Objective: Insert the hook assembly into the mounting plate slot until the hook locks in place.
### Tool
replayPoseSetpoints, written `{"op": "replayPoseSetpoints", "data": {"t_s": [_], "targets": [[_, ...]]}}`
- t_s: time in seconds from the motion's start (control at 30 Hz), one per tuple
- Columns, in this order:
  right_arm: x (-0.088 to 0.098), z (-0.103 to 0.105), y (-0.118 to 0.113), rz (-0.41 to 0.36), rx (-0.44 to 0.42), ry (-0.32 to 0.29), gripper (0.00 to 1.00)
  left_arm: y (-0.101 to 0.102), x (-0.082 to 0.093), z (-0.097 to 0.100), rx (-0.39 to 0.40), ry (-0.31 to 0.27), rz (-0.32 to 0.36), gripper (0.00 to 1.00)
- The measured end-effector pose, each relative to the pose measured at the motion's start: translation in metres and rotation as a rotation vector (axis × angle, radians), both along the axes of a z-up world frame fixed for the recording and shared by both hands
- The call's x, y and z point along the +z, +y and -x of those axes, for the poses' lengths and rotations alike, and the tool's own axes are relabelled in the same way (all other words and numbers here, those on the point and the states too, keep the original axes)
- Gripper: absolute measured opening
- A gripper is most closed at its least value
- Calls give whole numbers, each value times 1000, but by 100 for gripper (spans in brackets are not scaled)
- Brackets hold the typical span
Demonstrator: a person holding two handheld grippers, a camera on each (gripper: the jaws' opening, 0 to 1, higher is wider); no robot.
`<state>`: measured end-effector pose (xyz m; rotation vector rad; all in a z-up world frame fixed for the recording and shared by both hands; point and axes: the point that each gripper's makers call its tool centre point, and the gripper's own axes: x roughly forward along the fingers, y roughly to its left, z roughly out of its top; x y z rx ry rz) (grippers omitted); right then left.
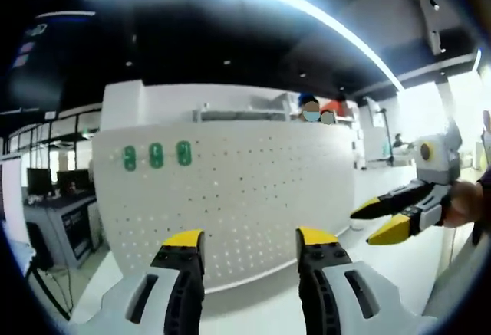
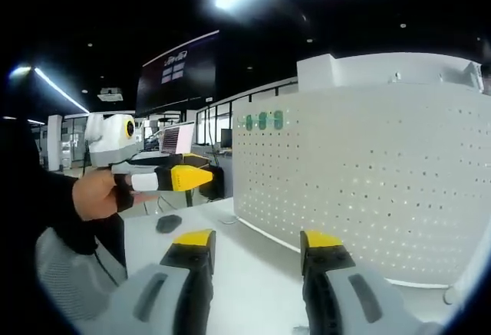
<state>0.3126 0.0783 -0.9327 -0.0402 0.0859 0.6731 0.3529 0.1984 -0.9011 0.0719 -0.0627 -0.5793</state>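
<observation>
Both tools, left tool (image 1: pixel 249 245) and right tool (image 2: pixel 257 247), gape wide, empty, near white pegboard (image 1: pixel 230 197). Green hooks (image 1: pixel 156 156) sit high on pegboard; no hook assembly held, so a blind approach risks missing the slot.

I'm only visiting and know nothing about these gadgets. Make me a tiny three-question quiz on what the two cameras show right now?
1. True or false: the left gripper holds a hook.
2. How many green pieces sit on the white pegboard? A) one B) three C) five
3. Fill in: the tips of the right gripper are coloured ____.

Key: 1 false, its jaws stand apart with nothing between them; 2 B, in a row near the board's top corner; 3 yellow.
</observation>
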Motion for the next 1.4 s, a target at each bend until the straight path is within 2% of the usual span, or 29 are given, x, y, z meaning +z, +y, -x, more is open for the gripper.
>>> {"op": "replayPoseSetpoints", "data": {"t_s": [0.23, 0.53, 0.7, 0.87, 1.2, 1.4], "targets": [[4, -4, -17, -4, -50, -16, 41, -7, -14, 4, -23, 29, -13, 47], [1, -9, -50, 3, -140, -10, 40, -24, -14, 12, -83, 17, -37, 47], [-6, -11, -53, 9, -152, 8, 40, -26, -16, 13, -93, 21, -39, 47], [-22, -15, -59, 27, -160, 52, 40, -29, -15, 14, -105, 22, -40, 47], [-37, -19, -68, 48, -162, 89, 39, -31, -15, 16, -116, 22, -44, 46], [-51, -25, -77, 109, -140, 110, 37, -34, -18, 18, -126, 28, -56, 45]]}}
